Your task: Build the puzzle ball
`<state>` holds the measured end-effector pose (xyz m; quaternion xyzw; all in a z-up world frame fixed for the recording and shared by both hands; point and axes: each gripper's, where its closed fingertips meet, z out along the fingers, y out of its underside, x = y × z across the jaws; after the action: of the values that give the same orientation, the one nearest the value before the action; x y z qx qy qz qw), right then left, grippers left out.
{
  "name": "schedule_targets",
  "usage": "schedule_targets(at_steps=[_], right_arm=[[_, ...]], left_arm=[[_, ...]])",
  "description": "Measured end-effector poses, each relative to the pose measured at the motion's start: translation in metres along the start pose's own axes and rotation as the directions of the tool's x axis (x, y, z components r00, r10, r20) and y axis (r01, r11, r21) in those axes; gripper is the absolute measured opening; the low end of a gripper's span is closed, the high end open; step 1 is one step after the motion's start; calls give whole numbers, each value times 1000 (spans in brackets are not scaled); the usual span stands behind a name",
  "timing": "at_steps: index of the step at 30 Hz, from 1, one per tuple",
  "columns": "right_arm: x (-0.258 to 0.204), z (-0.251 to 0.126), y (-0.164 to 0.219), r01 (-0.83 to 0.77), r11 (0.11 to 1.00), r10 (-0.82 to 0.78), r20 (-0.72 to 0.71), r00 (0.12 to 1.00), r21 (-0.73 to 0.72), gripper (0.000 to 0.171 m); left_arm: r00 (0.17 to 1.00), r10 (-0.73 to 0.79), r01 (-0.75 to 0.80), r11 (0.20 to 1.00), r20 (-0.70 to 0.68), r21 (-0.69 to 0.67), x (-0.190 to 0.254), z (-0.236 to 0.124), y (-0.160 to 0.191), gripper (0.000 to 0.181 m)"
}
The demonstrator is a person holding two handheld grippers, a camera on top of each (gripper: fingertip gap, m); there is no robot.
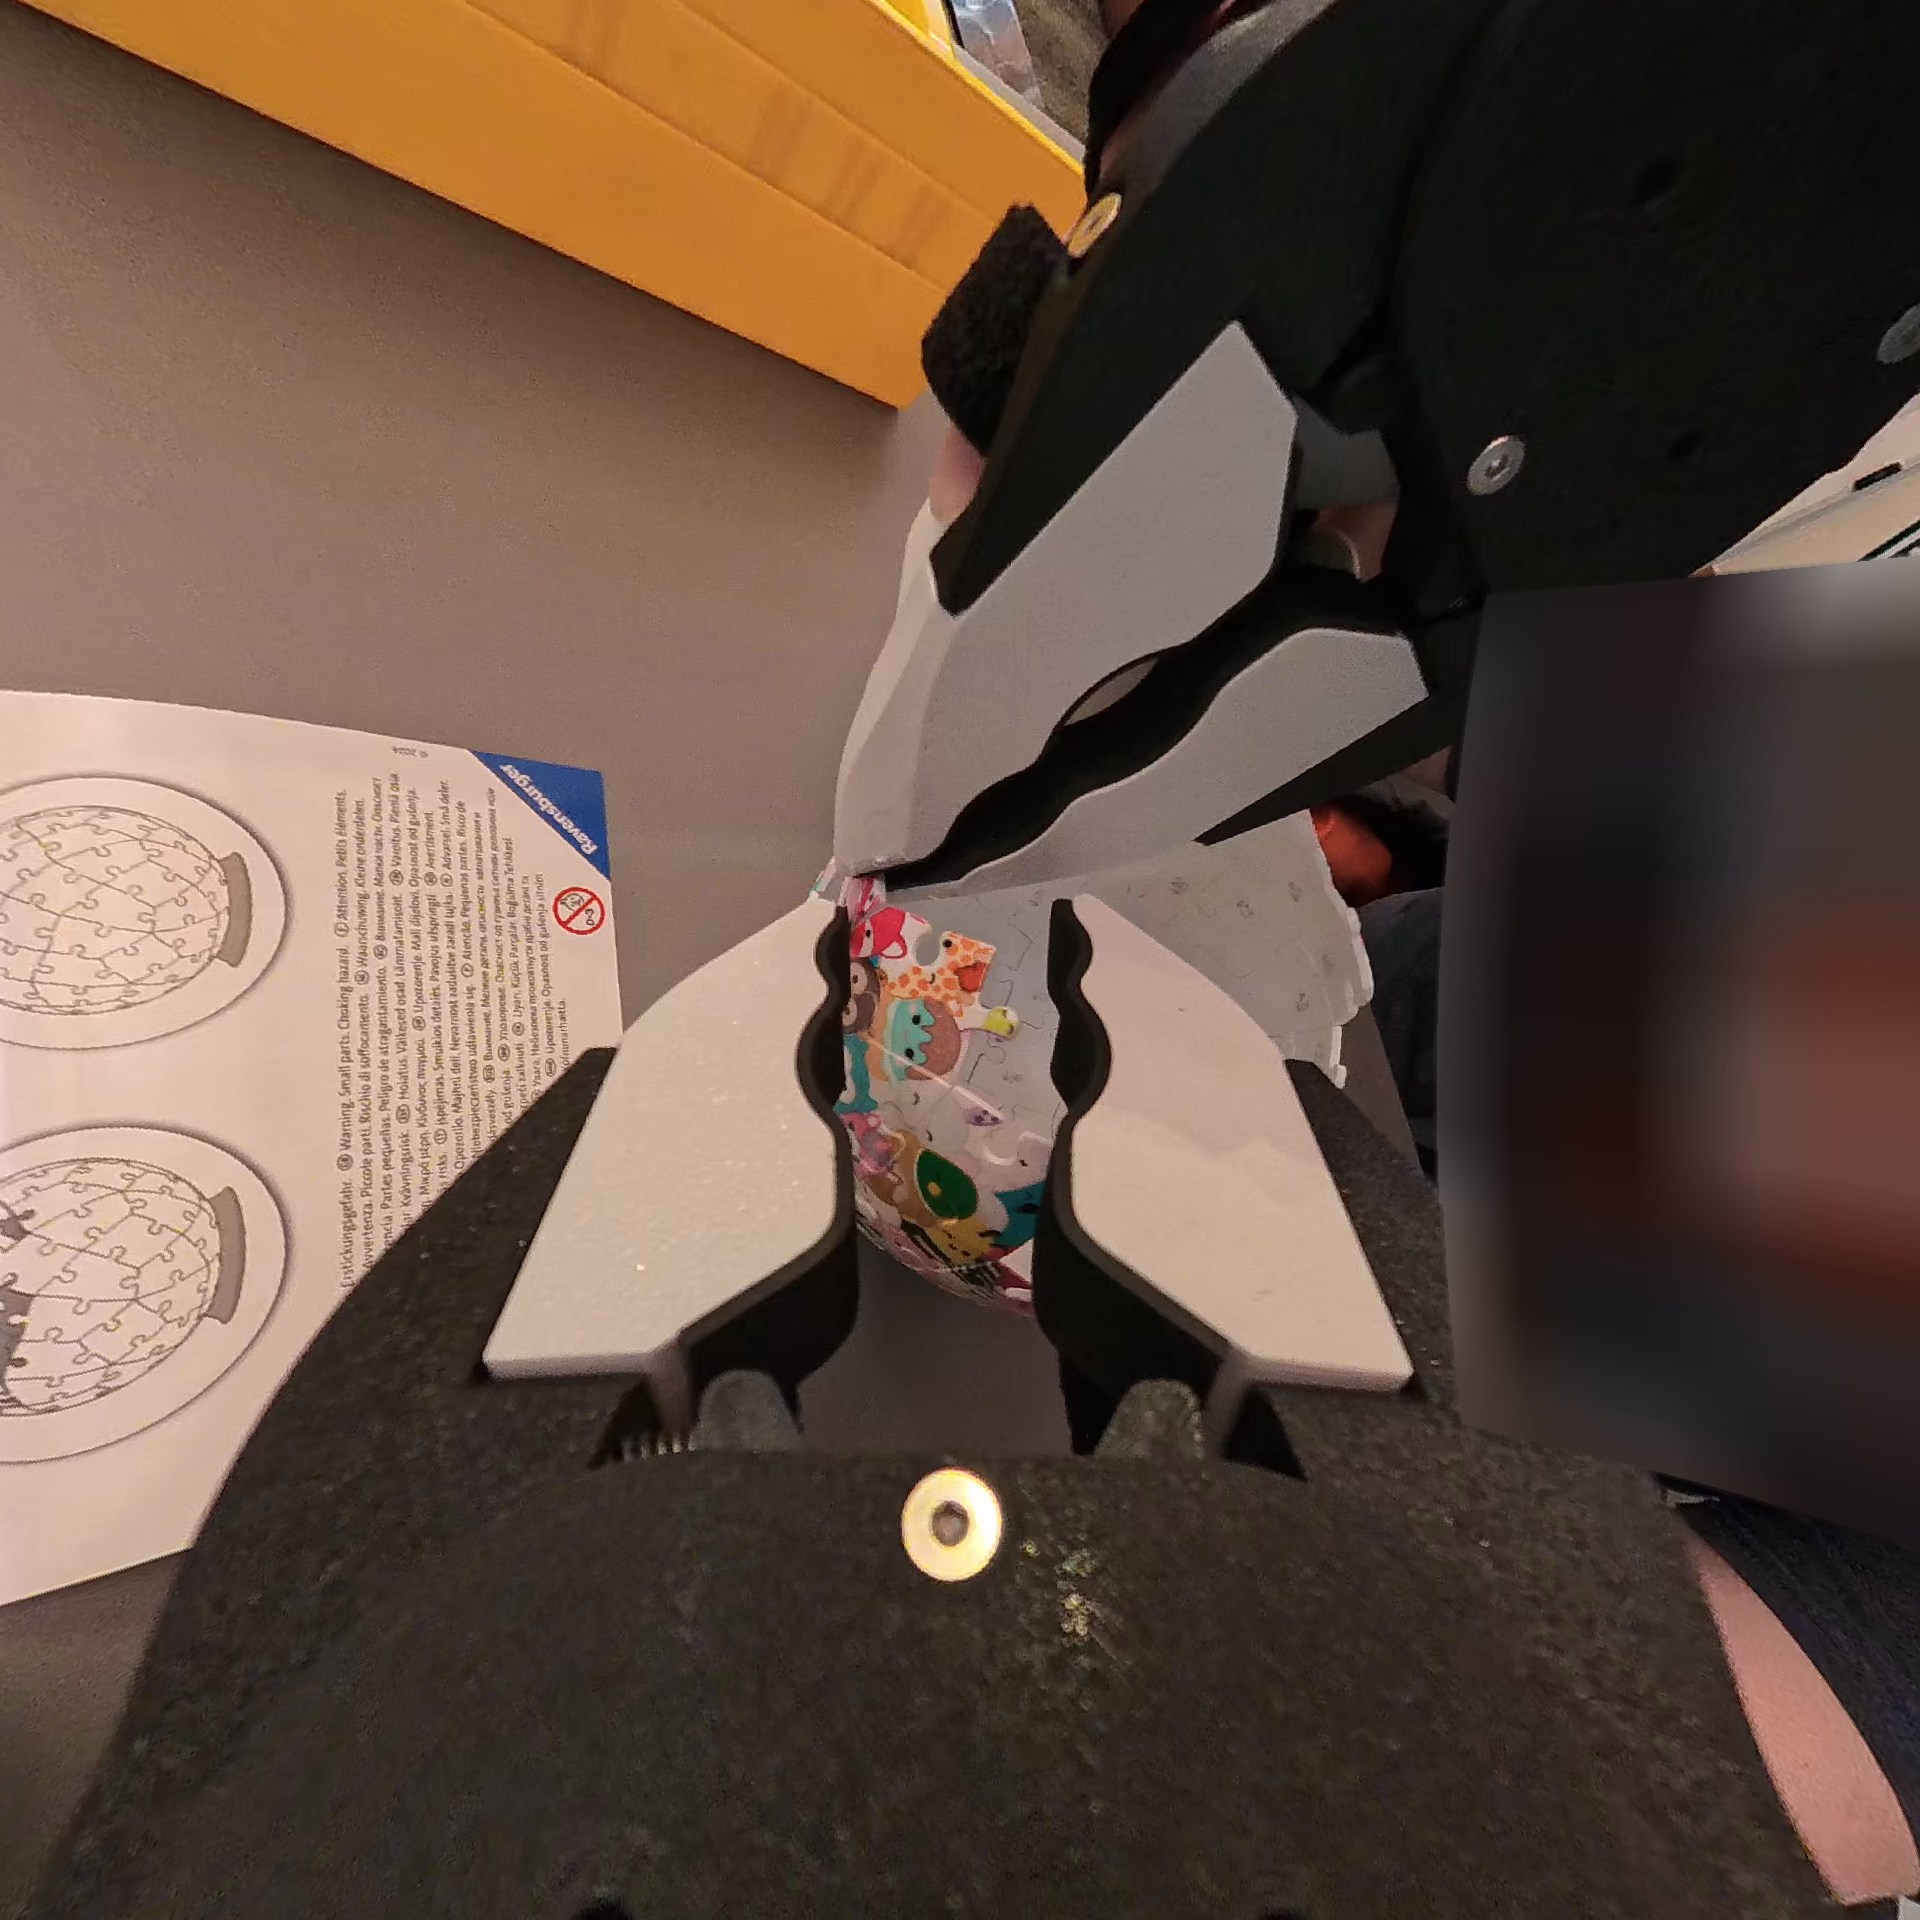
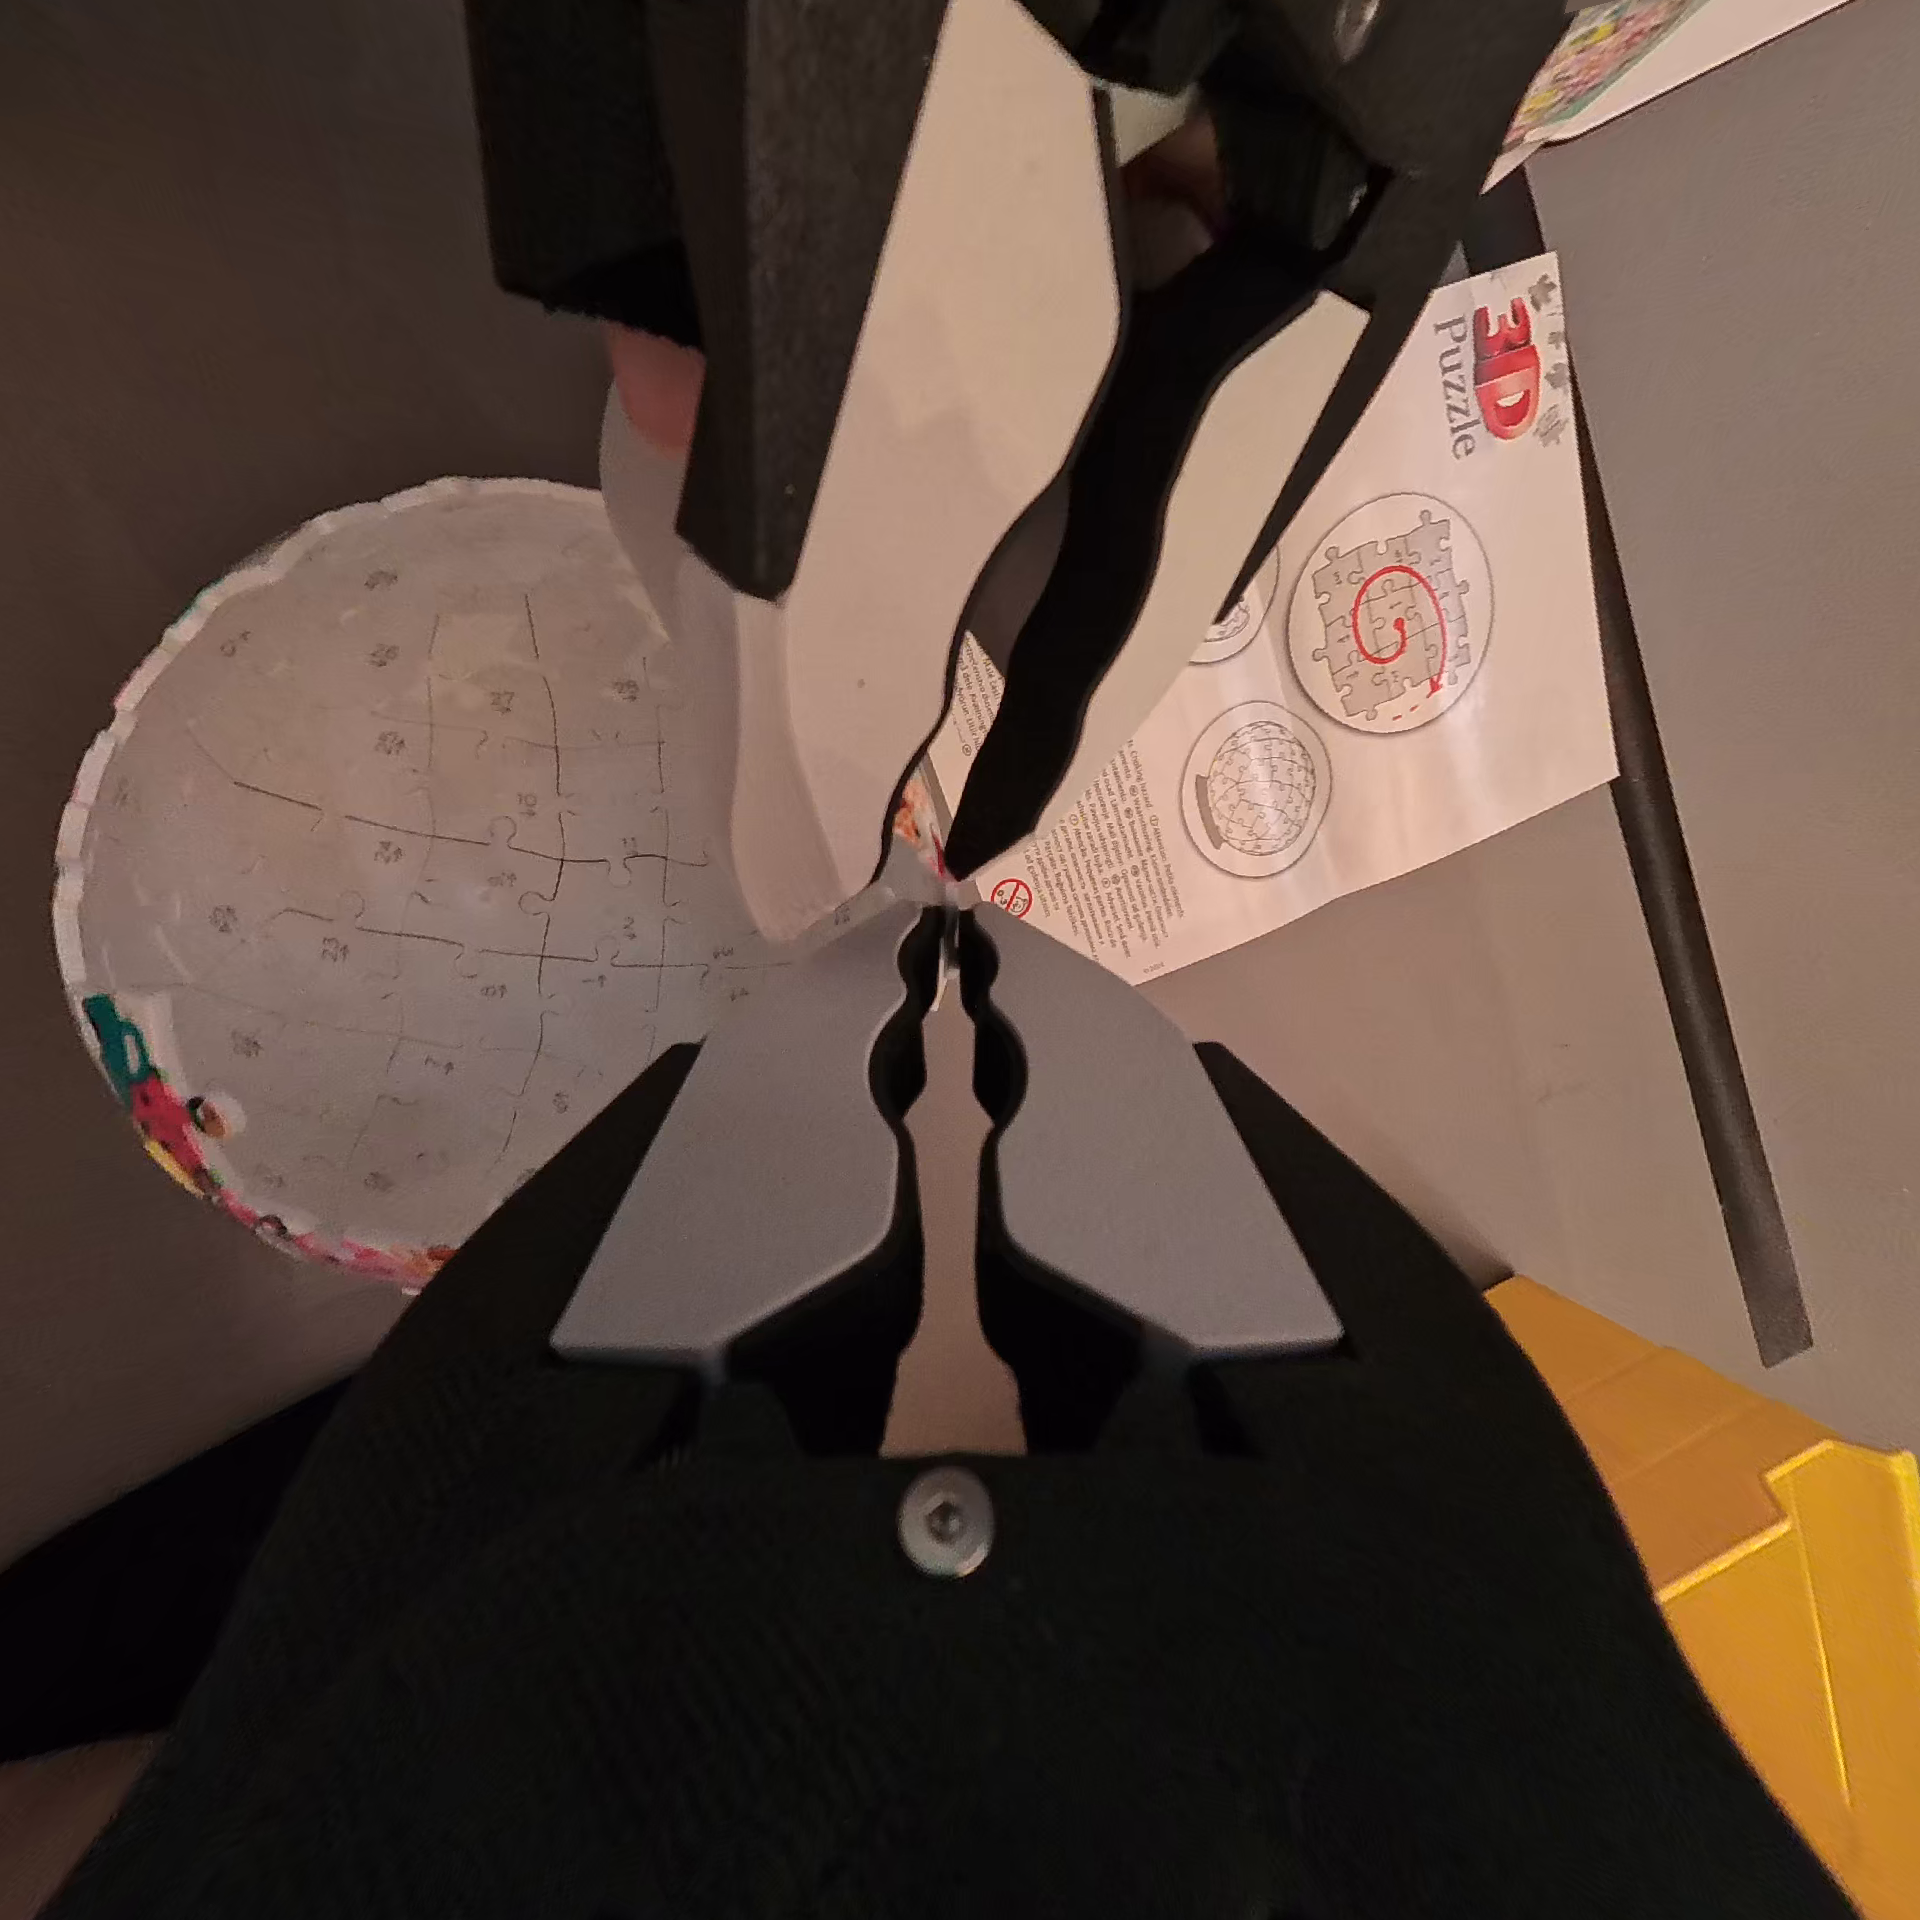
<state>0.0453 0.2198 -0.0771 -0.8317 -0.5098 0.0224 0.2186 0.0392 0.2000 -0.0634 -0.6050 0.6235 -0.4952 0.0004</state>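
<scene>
Two grippers (image 1: 940, 914) (image 2: 945, 920) are seen. One half-built puzzle ball (image 2: 364, 883) and one instruction sheet (image 1: 312, 1039) are counted. One yellow box (image 1: 665, 177) is counted.

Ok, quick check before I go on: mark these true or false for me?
1. The right claw pinches a thin puzzle piece at its tips. True.
2. The puzzle ball is a closed sphere. False: it is an open half shell, with its white numbered inside showing.
3. The instruction sheet lies flat on the grey table. True.
4. The container near the work area is blue. False: the container is yellow.
5. The two claws are far apart. False: the left claw and the right claw have their tips close together at the shell's rim.
</scene>
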Motion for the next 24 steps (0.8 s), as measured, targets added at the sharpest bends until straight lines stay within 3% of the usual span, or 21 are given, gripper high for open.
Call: schedule_targets(at_steps=[24], right_arm=[[0, -1, 1, -10, 1000, 10, 9, 1000, 6, 4]], left_arm=[[999, 24, -23, 999, 27, -27, 3, -7, 5, 43]])
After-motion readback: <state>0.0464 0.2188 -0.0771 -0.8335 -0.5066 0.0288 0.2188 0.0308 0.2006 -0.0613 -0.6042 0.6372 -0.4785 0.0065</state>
